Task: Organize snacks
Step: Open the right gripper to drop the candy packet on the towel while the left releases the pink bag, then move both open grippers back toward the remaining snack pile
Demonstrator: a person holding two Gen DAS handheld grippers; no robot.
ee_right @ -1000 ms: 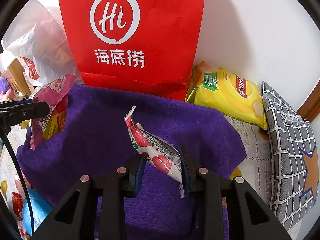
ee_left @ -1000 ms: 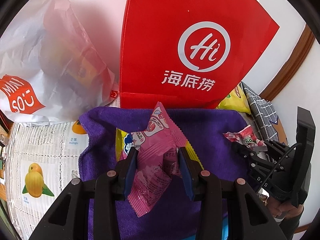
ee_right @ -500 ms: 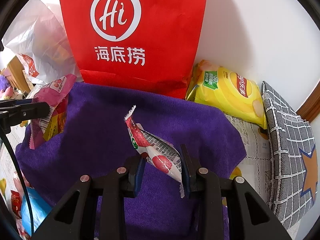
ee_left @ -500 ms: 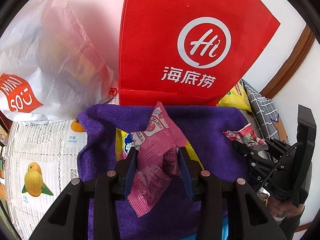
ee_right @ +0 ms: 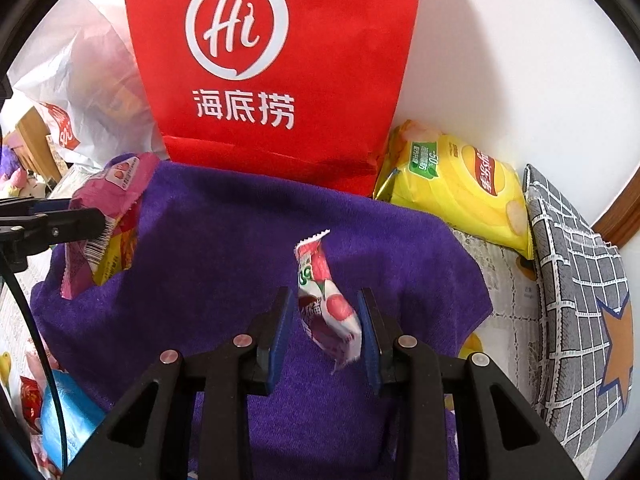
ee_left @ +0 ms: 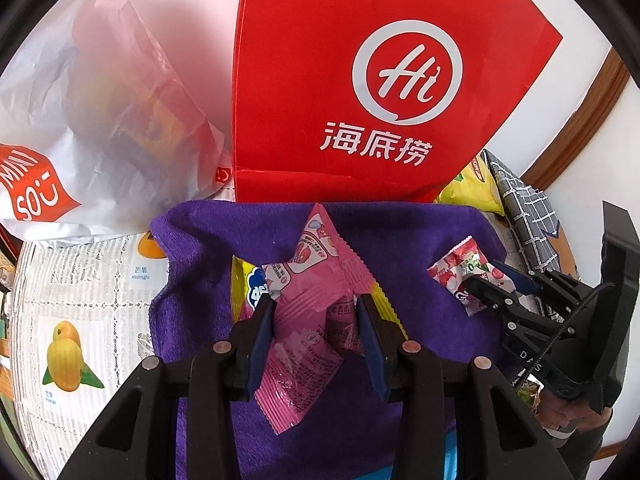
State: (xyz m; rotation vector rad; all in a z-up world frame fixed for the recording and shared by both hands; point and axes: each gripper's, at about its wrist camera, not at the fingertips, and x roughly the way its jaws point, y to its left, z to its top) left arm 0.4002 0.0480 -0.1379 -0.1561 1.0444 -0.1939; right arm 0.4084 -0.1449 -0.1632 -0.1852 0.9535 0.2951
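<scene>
Since a second ago the red-white candy packet [ee_right: 326, 304] has swung upright between my right jaws, now slackened, left pad clear | left gripper [ee_left: 316, 320] clamped on pink snack packet [ee_left: 308, 316] | both above purple towel [ee_right: 224, 240] | red bag [ee_right: 276, 60] behind

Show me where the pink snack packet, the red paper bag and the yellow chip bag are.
pink snack packet [ee_left: 308, 308], left wrist view, crumpled middle.
red paper bag [ee_right: 280, 148], right wrist view, lower front.
yellow chip bag [ee_right: 460, 188], right wrist view, front face.
</scene>
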